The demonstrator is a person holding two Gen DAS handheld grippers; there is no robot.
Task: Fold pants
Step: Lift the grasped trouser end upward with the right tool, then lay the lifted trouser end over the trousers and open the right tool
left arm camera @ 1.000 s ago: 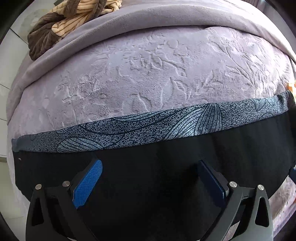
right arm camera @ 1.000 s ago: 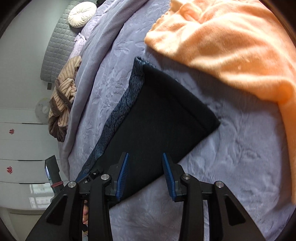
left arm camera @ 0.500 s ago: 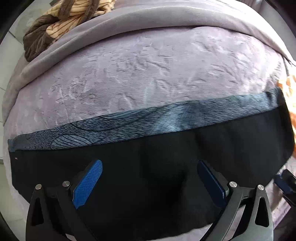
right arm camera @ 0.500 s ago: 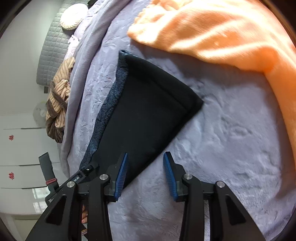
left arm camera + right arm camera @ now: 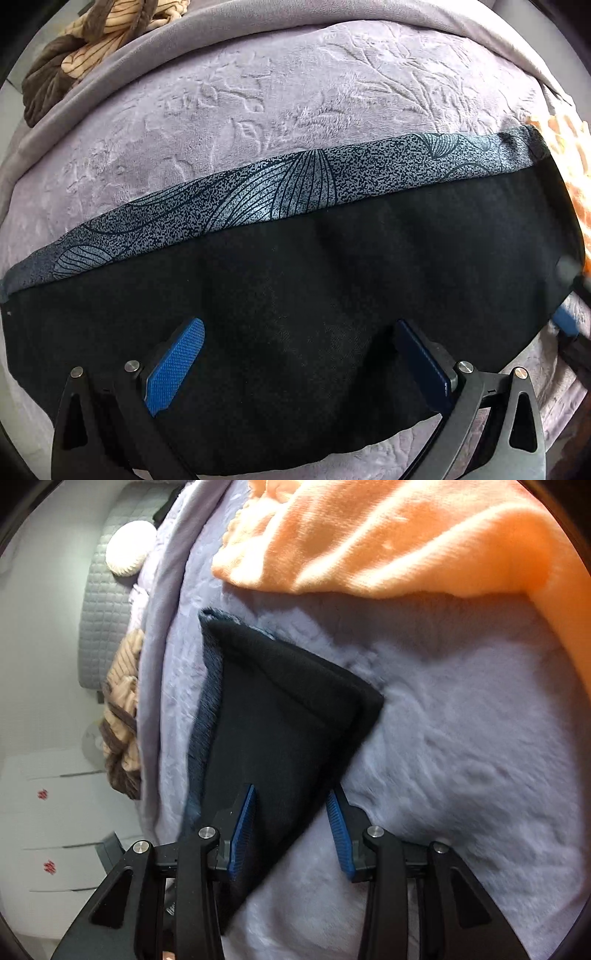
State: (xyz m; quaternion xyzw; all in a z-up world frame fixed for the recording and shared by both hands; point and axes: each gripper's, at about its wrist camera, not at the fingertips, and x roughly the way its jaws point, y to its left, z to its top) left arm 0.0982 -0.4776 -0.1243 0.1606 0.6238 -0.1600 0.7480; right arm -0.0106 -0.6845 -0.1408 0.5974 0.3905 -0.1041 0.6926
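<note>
One pair of black pants (image 5: 303,295), already folded into a long band with a patterned grey strip (image 5: 258,192) showing along its far edge, lies flat on the lavender bed cover (image 5: 280,96) near the bed's near edge. Its long axis runs crosswise in front of the left claw (image 5: 295,363), which hangs released directly over the band's middle, both pads wide apart and gripping nothing. The right claw (image 5: 291,829), also released, faces along that axis, straddling the band's near long edge. Both claws sit close; the left looks nearer the centre. One orange blanket (image 5: 388,535) and one striped garment (image 5: 99,40) lie apart.
</note>
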